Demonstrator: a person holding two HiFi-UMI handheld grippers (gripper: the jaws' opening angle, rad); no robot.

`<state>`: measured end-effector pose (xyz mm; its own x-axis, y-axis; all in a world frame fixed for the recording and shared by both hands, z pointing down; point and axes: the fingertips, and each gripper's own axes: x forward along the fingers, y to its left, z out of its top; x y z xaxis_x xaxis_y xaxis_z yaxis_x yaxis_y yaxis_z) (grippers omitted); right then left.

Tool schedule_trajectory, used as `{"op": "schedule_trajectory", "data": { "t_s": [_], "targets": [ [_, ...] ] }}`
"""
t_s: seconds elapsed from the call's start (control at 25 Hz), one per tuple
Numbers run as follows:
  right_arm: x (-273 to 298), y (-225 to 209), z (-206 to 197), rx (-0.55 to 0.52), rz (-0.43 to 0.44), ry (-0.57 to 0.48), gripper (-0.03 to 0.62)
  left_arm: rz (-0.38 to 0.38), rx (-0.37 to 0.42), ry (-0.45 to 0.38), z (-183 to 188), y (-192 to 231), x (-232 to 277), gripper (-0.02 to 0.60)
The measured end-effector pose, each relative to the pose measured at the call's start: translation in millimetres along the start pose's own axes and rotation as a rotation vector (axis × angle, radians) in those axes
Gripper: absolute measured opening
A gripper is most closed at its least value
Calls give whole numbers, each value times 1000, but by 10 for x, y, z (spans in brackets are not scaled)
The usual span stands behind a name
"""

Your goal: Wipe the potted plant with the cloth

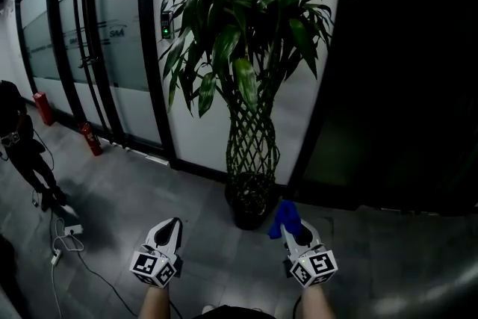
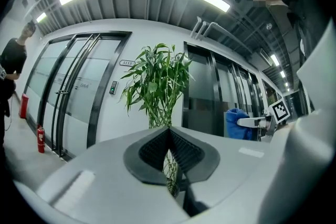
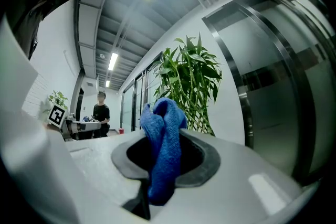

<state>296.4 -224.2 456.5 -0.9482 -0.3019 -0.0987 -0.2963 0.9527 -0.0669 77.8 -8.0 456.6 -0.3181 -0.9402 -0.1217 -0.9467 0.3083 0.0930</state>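
Note:
A tall potted plant (image 1: 246, 48) with a braided lattice stem and long green leaves stands in a dark pot (image 1: 250, 205) on the floor by the wall. It also shows ahead in the left gripper view as the plant (image 2: 157, 81) and in the right gripper view as the plant (image 3: 191, 81). My right gripper (image 1: 293, 226) is shut on a blue cloth (image 1: 285, 217), just right of the pot; the cloth (image 3: 163, 149) bunches out between the jaws. My left gripper (image 1: 170, 226) hangs left of the pot, shut with nothing in it.
Glass doors (image 1: 89, 33) with black frames run along the left wall. Two red fire extinguishers (image 1: 90, 138) stand at their foot. A person in black (image 1: 19, 146) stands at far left, with cables and a power strip (image 1: 67, 231) on the grey floor.

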Motion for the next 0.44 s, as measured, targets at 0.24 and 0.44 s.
{"op": "schedule_trajectory", "data": {
  "t_s": [0.24,0.44],
  "targets": [
    [-19,10,7,-3,-3,15,87,2,-16,14,-111,21,-14,6],
    [7,-34,-22,4,-10,20,87,-3,-7,14,-105,38,40,6]
  ]
}}
